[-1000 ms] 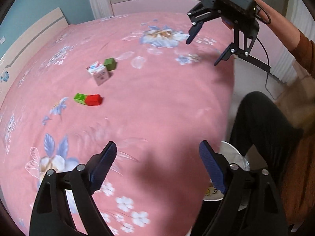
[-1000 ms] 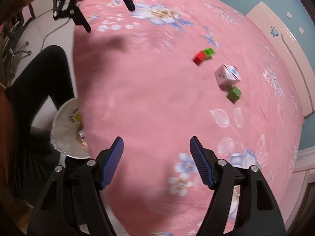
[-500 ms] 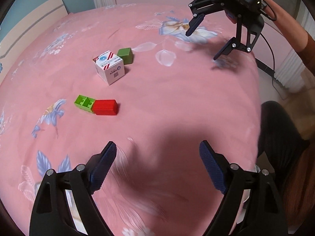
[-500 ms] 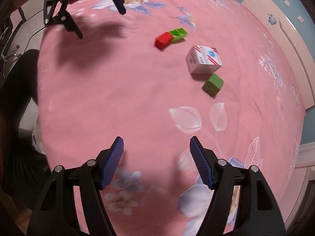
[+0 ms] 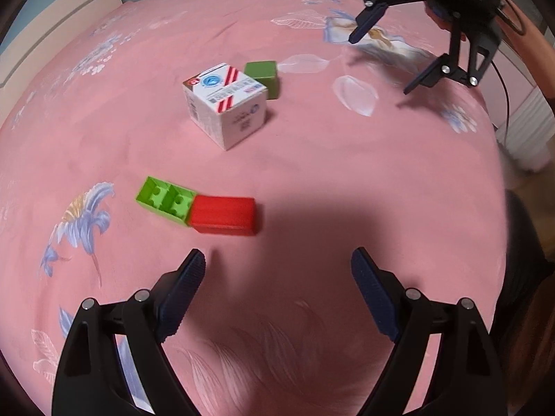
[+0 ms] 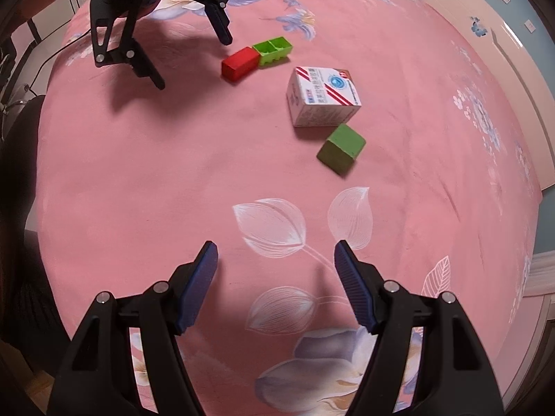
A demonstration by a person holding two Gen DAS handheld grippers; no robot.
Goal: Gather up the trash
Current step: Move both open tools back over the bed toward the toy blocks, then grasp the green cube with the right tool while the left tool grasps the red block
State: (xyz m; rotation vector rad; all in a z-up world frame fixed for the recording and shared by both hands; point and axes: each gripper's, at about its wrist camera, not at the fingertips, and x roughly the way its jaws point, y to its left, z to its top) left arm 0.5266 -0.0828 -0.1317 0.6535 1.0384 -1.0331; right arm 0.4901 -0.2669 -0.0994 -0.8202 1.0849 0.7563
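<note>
While both grippers hang empty with jaws apart over the pink bedspread (image 5: 347,173), the left gripper (image 5: 277,270) sits nearer the red block (image 5: 223,218), just ahead, long axis crosswise to its jaws.

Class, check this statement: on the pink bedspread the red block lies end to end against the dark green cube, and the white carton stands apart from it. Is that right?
Not quite. The red block lies end to end against the light green open brick, not the dark green cube. The left wrist view shows it. The white carton does stand apart from the red block on the pink bedspread.
</note>
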